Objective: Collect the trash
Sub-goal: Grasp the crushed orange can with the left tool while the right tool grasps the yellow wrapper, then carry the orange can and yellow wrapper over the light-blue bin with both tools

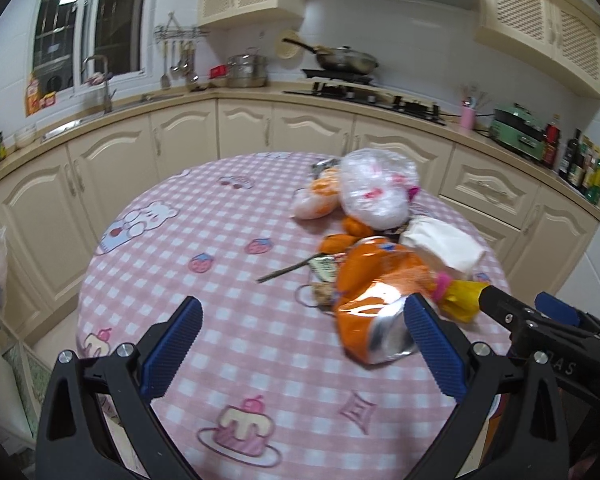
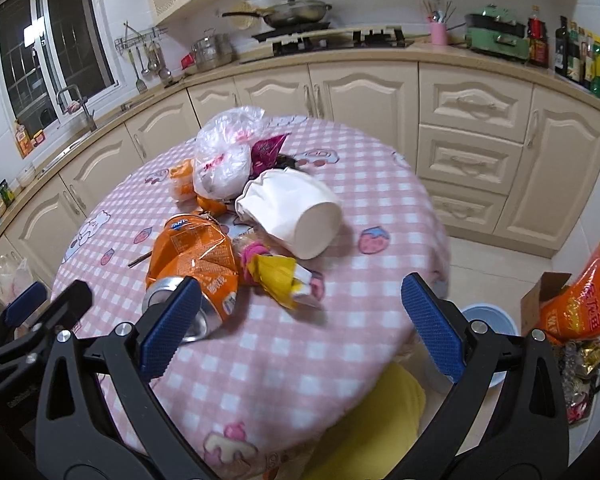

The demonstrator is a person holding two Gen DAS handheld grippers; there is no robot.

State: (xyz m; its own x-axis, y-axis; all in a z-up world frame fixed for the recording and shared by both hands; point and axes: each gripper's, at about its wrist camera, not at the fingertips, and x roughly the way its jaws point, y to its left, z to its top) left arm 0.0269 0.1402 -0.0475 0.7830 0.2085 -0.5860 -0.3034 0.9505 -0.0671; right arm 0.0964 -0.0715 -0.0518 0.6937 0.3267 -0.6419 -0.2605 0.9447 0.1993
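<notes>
A heap of trash lies on the round pink-checked table [image 1: 220, 240]. It holds a crushed orange soda can [image 1: 376, 292], a yellow wrapper [image 1: 460, 296], a white paper cup [image 1: 444, 244] on its side and a knotted clear plastic bag [image 1: 376, 188]. My left gripper [image 1: 304, 336] is open, its right finger just in front of the can's silver end. In the right wrist view the can [image 2: 196, 264], yellow wrapper [image 2: 276, 274], cup [image 2: 292, 212] and bag [image 2: 224, 152] lie ahead. My right gripper [image 2: 300, 312] is open above the table's near edge, with its left finger over the can's end.
Orange peel [image 2: 182, 182], a magenta wrapper [image 2: 268, 148] and a thin stick [image 2: 140, 258] lie in the heap. On the floor to the right stand a blue bin [image 2: 488, 320] and a cardboard box with an orange bag [image 2: 580, 304]. Cream cabinets [image 2: 460, 120] ring the table.
</notes>
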